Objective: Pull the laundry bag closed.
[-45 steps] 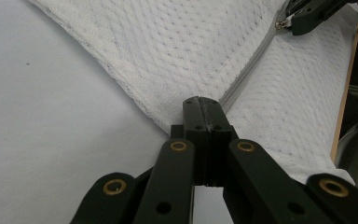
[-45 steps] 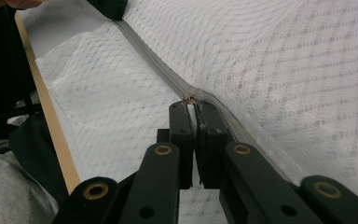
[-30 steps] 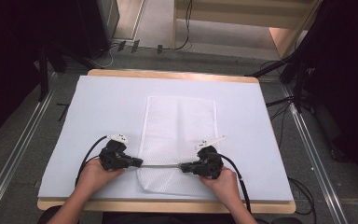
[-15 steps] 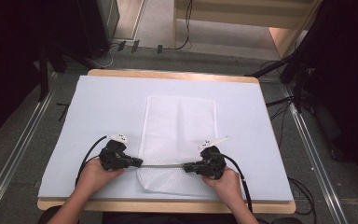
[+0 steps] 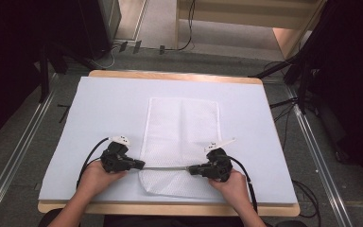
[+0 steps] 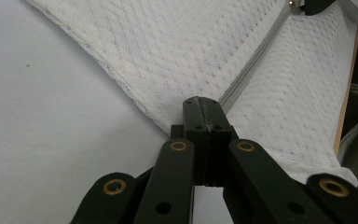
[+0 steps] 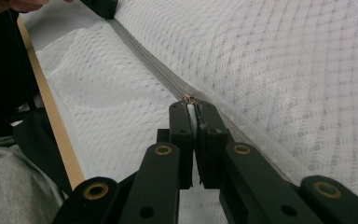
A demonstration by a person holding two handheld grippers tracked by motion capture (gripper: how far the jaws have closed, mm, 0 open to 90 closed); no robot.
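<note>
Jaws of the left gripper [image 5: 139, 165] are being pressed onto the mesh bag's [image 5: 182, 127] zipper [image 5: 165, 168] end; the right gripper [image 5: 191, 169] is pinching the slider [image 7: 188, 98]. Across the bench's [image 5: 99, 109] near edge, tension should be kept straight.

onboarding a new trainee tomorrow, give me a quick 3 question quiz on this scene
1. True or false: the white mesh bag lies on the pale sheet that covers the table.
2. What does the right tongs pinch? A) the zipper pull B) a cable C) the table edge
3. Fill in: the left tongs is shut on the bag at the ____ end of the grey zipper, as the high view shows it.

Key
1. True.
2. A: the jaws close on the small metal zipper pull.
3. Left.
</note>
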